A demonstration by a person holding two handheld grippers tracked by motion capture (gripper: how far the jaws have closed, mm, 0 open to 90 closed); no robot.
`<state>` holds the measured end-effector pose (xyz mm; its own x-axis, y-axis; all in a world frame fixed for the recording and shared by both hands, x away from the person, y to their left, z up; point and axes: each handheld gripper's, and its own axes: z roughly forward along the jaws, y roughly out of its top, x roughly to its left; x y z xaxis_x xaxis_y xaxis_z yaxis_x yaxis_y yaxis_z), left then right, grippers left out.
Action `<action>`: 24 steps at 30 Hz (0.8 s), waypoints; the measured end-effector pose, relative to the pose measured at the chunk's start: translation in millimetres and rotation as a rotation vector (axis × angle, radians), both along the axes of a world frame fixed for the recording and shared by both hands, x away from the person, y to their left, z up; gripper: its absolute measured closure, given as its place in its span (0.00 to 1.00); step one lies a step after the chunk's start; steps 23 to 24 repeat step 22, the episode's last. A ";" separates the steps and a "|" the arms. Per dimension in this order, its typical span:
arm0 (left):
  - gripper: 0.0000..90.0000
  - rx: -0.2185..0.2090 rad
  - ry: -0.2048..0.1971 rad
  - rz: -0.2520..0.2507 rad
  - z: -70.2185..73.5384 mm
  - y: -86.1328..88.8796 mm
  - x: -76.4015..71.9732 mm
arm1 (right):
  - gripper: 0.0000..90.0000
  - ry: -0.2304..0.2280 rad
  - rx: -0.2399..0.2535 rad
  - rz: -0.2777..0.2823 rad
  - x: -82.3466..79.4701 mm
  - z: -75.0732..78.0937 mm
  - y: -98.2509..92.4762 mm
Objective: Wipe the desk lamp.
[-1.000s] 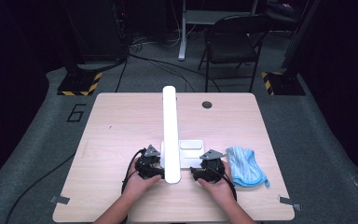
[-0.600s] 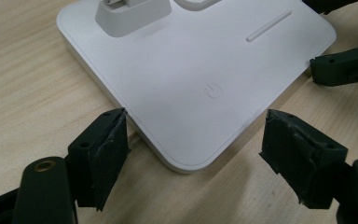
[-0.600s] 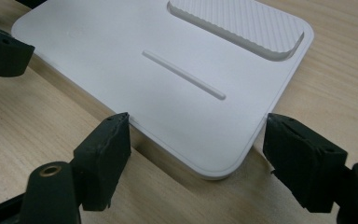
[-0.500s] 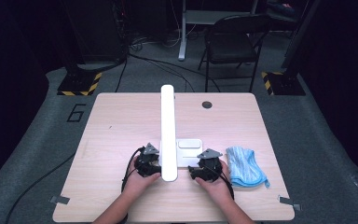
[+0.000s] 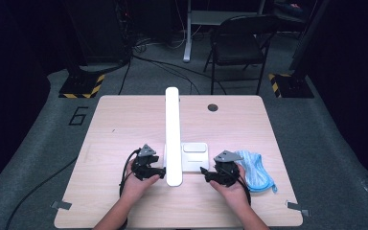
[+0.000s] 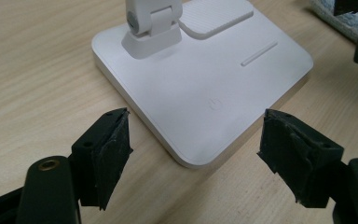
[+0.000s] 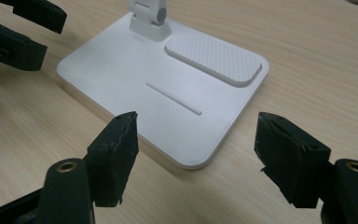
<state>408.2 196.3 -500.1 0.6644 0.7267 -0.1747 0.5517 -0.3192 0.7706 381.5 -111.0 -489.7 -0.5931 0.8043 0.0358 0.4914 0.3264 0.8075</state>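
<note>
Your right gripper [image 5: 210, 175] has just lifted slightly, fingers narrowing yet spread and empty; left gripper [image 5: 159, 171] unchanged, fingers spread, flanking the lamp base [image 5: 191, 160] at lower centre of the tabletop [image 5: 100, 134] — grip pending.

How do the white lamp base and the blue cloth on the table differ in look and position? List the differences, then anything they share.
The lamp base is white, flat and hard-edged; the blue cloth is crumpled and soft-looking. The lamp base lies between the left tool and the right tool; the blue cloth lies outside the right tool, toward the table's right edge. The lamp base carries a long arm; the blue cloth carries nothing. Both rest on the table, ungripped.
</note>
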 end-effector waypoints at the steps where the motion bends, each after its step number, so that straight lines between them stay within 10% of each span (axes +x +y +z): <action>1: 0.27 0.023 -0.014 -0.008 2.4 2.0 0.2 | 0.34 -0.011 0.007 0.002 -1.7 2.2 -3.5; 24: 0.28 -0.023 0.020 0.033 5.5 33.1 -29.8 | 0.37 -0.008 0.082 0.022 -30.5 -4.8 -26.4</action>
